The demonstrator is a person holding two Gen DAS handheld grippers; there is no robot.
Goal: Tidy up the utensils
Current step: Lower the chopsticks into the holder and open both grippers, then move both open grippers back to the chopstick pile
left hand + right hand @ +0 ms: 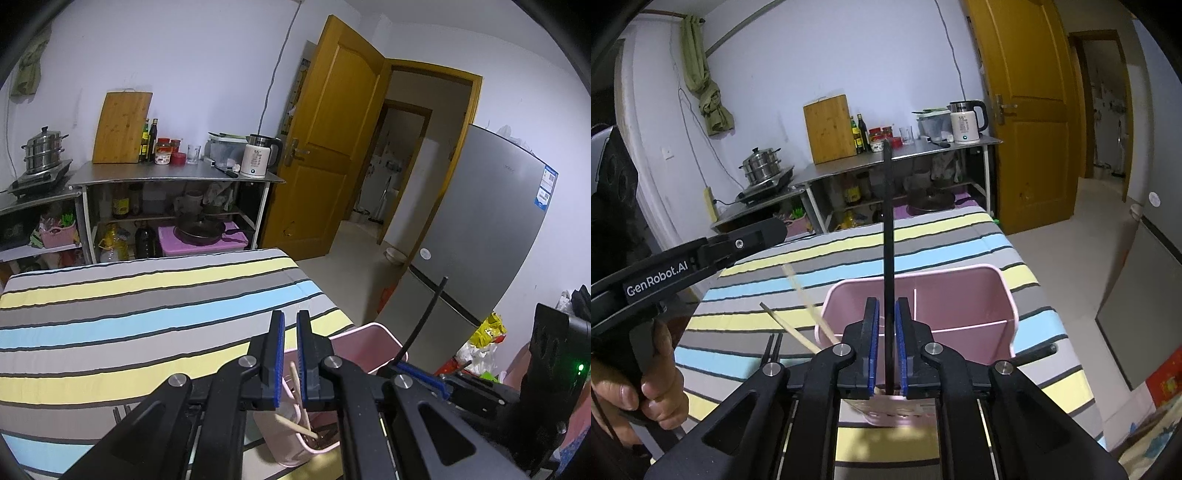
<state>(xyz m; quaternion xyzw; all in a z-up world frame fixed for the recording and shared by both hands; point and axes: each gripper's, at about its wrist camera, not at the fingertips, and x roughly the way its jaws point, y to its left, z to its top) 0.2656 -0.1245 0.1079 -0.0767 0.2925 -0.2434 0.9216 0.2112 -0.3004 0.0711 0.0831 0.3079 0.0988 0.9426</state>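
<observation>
left wrist: left gripper (290,354) was seen pressed together on a pale chopstick (300,384) over the pink bin (373,341) at the striped tabletop's (147,317) right edge | right wrist: right gripper (886,345) stood slightly spread around a black chopstick (887,236), apparently unpinched | step: dropping chopsticks into the bin's compartments; next: full release judged needed

My two wrist cams look fwd and downward, close over the pink bin (964,295) on the striped bed (147,314); both share the kitchen shelf (897,155) and door (332,147) beyond.
</observation>
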